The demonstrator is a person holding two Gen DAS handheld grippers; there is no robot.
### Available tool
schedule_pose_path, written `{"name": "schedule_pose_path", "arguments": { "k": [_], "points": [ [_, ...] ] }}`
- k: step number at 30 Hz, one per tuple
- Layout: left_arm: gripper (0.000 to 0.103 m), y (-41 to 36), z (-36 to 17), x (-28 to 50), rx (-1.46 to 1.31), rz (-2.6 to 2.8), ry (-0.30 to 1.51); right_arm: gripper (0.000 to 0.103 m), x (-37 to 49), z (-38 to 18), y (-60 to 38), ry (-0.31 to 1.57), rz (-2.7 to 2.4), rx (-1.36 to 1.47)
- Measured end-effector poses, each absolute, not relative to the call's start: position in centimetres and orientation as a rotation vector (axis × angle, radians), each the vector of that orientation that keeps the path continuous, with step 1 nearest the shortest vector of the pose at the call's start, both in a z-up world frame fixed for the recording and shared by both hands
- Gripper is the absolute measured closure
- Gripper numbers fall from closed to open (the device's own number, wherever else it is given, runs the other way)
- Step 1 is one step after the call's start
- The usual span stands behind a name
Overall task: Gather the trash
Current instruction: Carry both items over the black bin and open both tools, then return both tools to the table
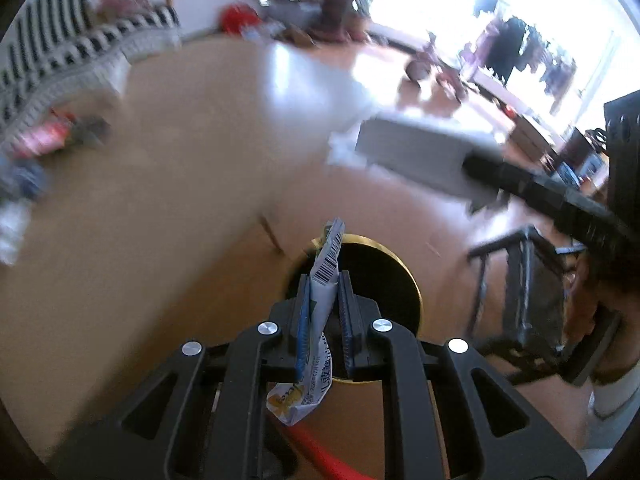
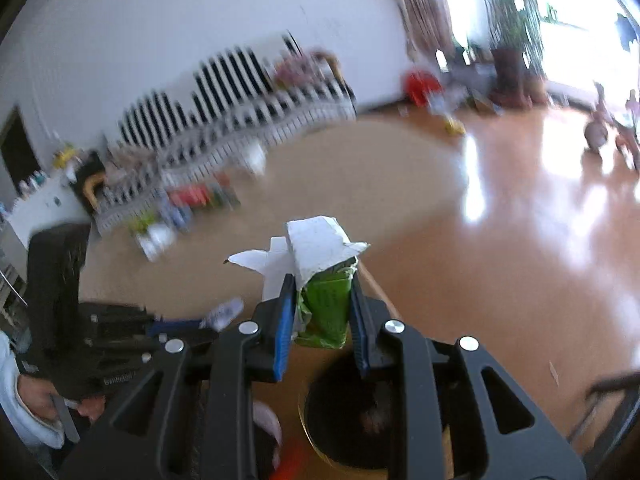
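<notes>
My left gripper [image 1: 323, 280] is shut on a crumpled white wrapper [image 1: 320, 312] with a barcode, held over the dark mouth of a round gold-rimmed bin [image 1: 384, 276] on the wooden floor. My right gripper [image 2: 322, 282] is shut on a squashed green carton [image 2: 326, 312] with torn white flaps on top, held just above and behind the same bin [image 2: 340, 412]. The other gripper shows at the right edge of the left wrist view and, held by a hand, at the left of the right wrist view.
More litter [image 2: 188, 204] lies on the floor by a striped sofa [image 2: 224, 120] at the wall. A grey low block [image 1: 424, 152] stands mid-floor and a dark metal frame [image 1: 520, 280] right of the bin. A potted plant [image 2: 512, 60] stands by the bright window.
</notes>
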State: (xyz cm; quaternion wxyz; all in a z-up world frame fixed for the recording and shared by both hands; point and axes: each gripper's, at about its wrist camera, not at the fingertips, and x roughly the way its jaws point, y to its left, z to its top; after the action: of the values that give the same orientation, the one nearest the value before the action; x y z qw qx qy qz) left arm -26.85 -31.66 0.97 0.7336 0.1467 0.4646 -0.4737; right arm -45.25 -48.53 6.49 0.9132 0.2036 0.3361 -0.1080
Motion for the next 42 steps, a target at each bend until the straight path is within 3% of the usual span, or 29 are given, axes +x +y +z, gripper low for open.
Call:
{"name": "schedule_pose_path", "arguments": {
  "k": [7, 17, 19, 20, 21, 22, 23, 24, 35, 42],
  "points": [
    [0.09, -35.5, -7.4, -26.7, 0.319, -1.047, 1.26, 0.078, -46.4, -3.9, -49.2, 0.892, -0.292, 0.55],
    [0.09, -36.6, -9.3, -26.3, 0.325, -1.082, 1.317, 0.077, -45.8, -6.0, -50.5, 0.93, -0.329, 0.611],
    [0.086, -37.0, -9.8, -26.4, 0.367, -1.064, 1.323, 0.07, -46.1, -5.8, -51.0, 0.937, -0.332, 0.617],
    [0.063, -37.0, -9.8, -26.6, 0.378, -1.052, 1.324, 0.06, -46.1, -5.8, -51.2, 0.938, -0.333, 0.627],
    [0.018, -37.0, -9.8, -26.6, 0.377, -1.031, 1.314, 0.051, -46.2, -5.7, -51.5, 0.93, -0.339, 0.647],
    [0.004, -36.7, -9.4, -26.6, 0.358, -1.023, 1.288, 0.026, -46.4, -5.6, -51.8, 0.923, -0.355, 0.655],
    [0.006, -36.3, -8.9, -26.6, 0.32, -1.025, 1.241, 0.011, -46.8, -5.3, -52.1, 0.913, -0.37, 0.658],
    [0.006, -36.2, -8.7, -26.7, 0.31, -1.035, 1.236, 0.009, -47.1, -4.8, -52.4, 0.892, -0.404, 0.654],
    [0.006, -32.5, -2.2, -24.2, 0.17, -0.99, 1.07, 0.007, -46.9, -0.9, -52.7, 0.78, -0.534, 0.557],
    [0.006, -23.8, 3.4, -19.0, 0.038, -0.765, 0.951, 0.007, -40.0, 1.5, -48.9, 0.732, -0.404, 0.49]
  ]
}}
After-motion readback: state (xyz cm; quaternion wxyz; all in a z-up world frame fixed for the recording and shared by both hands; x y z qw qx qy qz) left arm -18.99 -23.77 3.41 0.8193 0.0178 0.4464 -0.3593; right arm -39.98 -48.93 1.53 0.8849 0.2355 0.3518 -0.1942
